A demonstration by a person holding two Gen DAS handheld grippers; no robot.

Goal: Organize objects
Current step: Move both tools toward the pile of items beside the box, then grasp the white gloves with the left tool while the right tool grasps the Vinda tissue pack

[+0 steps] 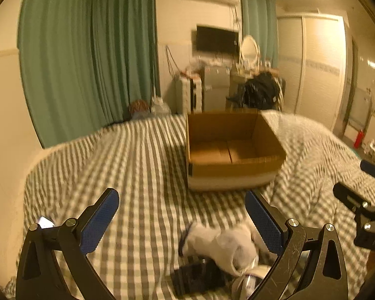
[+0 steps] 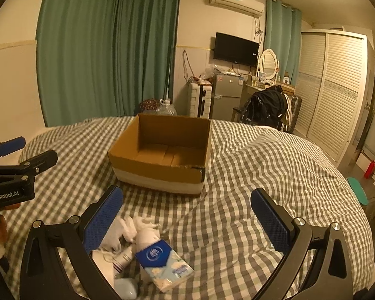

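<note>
- Left gripper [image 1: 181, 215]: jaws spread wide, nothing between them; blue ribbed pads on black arms, above the bed [image 1: 137, 155] w/ its grey-white checked cover.
- Right gripper [image 2: 186, 211]: also wide open, empty, same blue-padded build.
- Cardboard box [image 2: 162, 152]: open-topped, rectangular, brown w/ a pale band round the base, nothing inside; sits mid-bed, toward the far edge.
- Right view only: tissue pack [image 2: 163, 266], soft, blue-white w/ round logo, at the near edge of the bed; beside it a small white tube [image 2: 123, 258] and crumpled white cloth [image 2: 127, 227].
- Left view only: flat black item [image 1: 200, 278], type unclear, under a white sock-like cloth [image 1: 220, 245]; view is blurred.
- Each view catches the other gripper at its side edge.
</note>
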